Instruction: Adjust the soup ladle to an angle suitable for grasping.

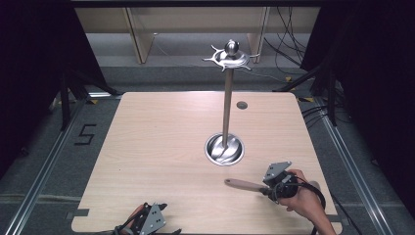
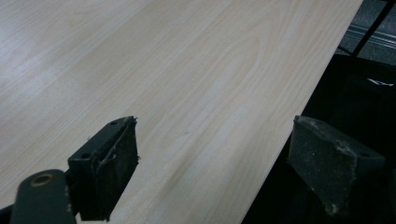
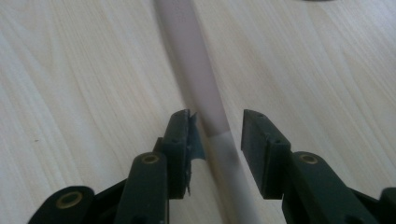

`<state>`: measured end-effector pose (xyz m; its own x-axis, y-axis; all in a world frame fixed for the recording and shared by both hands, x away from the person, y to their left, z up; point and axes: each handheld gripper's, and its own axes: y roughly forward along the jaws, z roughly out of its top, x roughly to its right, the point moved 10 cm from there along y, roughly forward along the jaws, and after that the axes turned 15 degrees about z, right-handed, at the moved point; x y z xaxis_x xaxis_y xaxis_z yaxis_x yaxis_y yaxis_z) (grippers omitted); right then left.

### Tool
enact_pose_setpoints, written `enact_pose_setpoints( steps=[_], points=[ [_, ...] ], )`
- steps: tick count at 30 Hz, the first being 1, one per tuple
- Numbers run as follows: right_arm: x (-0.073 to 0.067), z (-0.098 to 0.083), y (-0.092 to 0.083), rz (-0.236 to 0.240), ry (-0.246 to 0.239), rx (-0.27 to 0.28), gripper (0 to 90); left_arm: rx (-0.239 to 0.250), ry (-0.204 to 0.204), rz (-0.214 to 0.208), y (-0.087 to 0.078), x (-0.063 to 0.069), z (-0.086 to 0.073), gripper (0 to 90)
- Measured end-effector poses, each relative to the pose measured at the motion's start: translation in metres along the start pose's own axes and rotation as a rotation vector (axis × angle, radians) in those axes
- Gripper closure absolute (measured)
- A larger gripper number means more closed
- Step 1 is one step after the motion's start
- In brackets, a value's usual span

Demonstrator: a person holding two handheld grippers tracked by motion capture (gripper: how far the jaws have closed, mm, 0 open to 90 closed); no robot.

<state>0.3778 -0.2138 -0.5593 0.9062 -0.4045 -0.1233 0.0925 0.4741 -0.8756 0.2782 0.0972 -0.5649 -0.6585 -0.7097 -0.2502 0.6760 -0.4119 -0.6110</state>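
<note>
The big wood table (image 1: 161,147) holds a tall metal stand (image 1: 227,103) with hooks at its top and a shiny round foot. Near the front right edge of the table lies a long tool (image 1: 243,184) with a pinkish end and a wood-colored handle.

The right gripper (image 3: 217,135) is low over the tool. Its jaws sit one on each side of the handle, a little apart, and there are small gaps, so it is not squeezing yet. The step looks like picking the tool up. To do it well, keep the handle right in the middle between the jaws, squeeze slowly until both pads (image 3: 258,140) press flat on it, then lift straight up so it does not roll or swing.

The tool lies flat. In the high view its long line runs left to right, with the pinkish end pointing left and a bit away from the person. The handle end points right, toward the hand (image 1: 303,200).

The left gripper (image 2: 215,154) hangs at the front left edge of the table. Its jaws are wide apart with nothing between them.
</note>
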Motion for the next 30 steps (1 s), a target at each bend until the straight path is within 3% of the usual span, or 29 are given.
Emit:
enact_pose_setpoints(
  steps=[1, 4, 5, 12, 14, 16, 23, 24, 29, 30],
  points=[
    [-0.001, -0.001, 0.002, 0.026, -0.010, -0.016, 64.9, -0.002, 0.005, -0.003, 0.000, 0.000, 0.000, 15.0],
    [0.001, -0.001, 0.002, -0.001, -0.008, -0.019, 65.4, -0.004, 0.013, 0.006, 0.000, -0.001, 0.000, 15.0],
    [-0.001, -0.002, 0.002, 0.014, 0.008, -0.040, 65.7, -0.003, 0.009, 0.004, 0.000, -0.001, 0.000, 15.0],
    [0.001, 0.001, 0.004, 0.008, -0.021, -0.073, 67.3, 0.006, 0.008, 0.011, 0.000, -0.002, 0.001, 15.0],
    [-0.001, 0.000, 0.004, 0.020, -0.010, -0.083, 67.4, 0.005, 0.008, 0.006, -0.001, -0.001, 0.001, 15.0],
    [0.003, 0.002, 0.006, 0.017, -0.044, -0.081, 67.4, 0.007, 0.008, 0.009, -0.001, -0.002, 0.001, 15.0],
    [0.002, 0.001, 0.008, 0.025, -0.018, -0.097, 68.2, 0.007, 0.005, 0.003, -0.001, 0.000, 0.001, 15.0],
    [0.003, 0.001, 0.008, 0.030, -0.028, -0.100, 68.3, 0.005, 0.021, 0.007, -0.001, -0.001, 0.001, 15.0],
    [0.004, 0.001, 0.012, 0.047, -0.045, -0.125, 69.7, 0.021, -0.008, -0.007, -0.001, 0.002, 0.003, 15.0],
    [0.004, 0.000, 0.011, 0.041, -0.027, -0.128, 70.0, 0.010, 0.011, 0.008, -0.001, -0.001, 0.002, 15.0]
  ],
)
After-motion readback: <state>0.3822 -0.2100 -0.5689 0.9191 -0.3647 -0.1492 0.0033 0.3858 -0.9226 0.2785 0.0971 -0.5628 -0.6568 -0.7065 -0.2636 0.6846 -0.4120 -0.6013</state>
